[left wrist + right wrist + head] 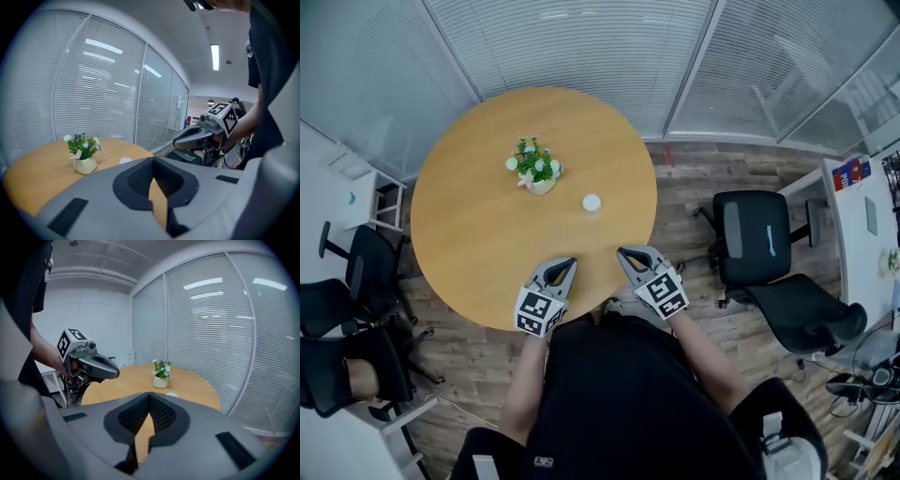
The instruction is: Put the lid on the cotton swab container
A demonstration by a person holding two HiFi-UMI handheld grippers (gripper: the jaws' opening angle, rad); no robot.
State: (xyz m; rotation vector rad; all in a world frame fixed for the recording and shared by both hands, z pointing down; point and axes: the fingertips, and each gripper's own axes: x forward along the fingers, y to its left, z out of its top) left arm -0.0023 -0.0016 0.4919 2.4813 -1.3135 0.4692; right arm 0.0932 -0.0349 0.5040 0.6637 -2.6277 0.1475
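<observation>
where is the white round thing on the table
Head view: the white round thing sits just right of the flower pot, beyond the right gripper.

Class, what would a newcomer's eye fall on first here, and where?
A round wooden table fills the head view's middle, bearing a flowering pot plant and, to its right, a small white round object. At its near edge hover the left gripper and right gripper, fingers shut, empty.

The cotton swab container (592, 202) showed only as a small white round shape, standing alone on the round table (478, 234), right of centre, toward its right edge; whether it was capped could not be told.
</observation>
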